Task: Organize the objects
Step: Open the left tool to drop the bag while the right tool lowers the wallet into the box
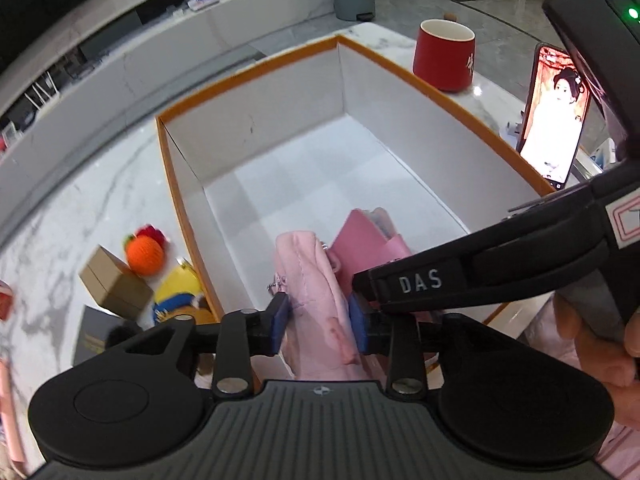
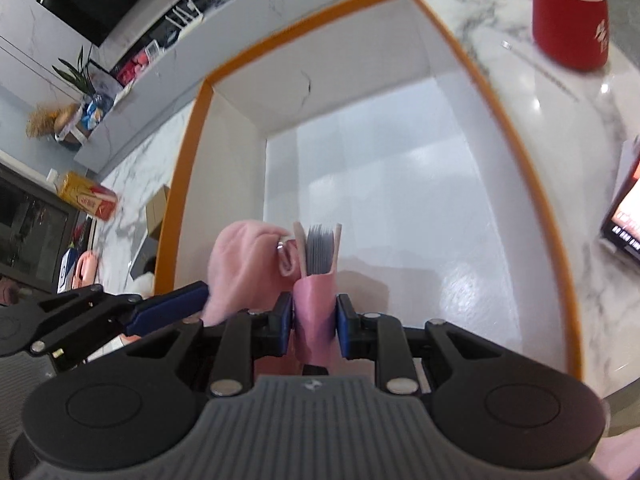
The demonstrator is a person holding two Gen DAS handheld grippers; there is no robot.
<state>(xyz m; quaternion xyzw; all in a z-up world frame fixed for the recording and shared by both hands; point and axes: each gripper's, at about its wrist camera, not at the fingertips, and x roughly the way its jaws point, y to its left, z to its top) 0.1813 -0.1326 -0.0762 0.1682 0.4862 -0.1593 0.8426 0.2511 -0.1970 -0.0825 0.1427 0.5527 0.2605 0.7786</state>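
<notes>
A white box with an orange rim (image 1: 248, 72) (image 2: 304, 4) stands open on the marble table. My left gripper (image 1: 320, 320) is shut on a pale pink fabric pouch (image 1: 316, 292), held over the box's near end. My right gripper (image 2: 314, 320) is shut on a pink notebook (image 2: 316, 276) with grey page edges, right beside the pouch (image 2: 244, 260). The right gripper's black arm (image 1: 480, 264) crosses the left wrist view, and the notebook (image 1: 368, 244) shows behind the pouch. The left gripper's blue finger (image 2: 172, 308) shows at the left of the right wrist view.
A red mug (image 1: 444, 56) (image 2: 568, 16) and a lit phone on a stand (image 1: 554, 116) are right of the box. Left of it lie a brown box (image 1: 114, 284), an orange knitted toy (image 1: 145, 254), a yellow-blue toy (image 1: 180, 300) and a dark box (image 1: 94, 340). A yellow-red pack (image 2: 88, 196) lies further left.
</notes>
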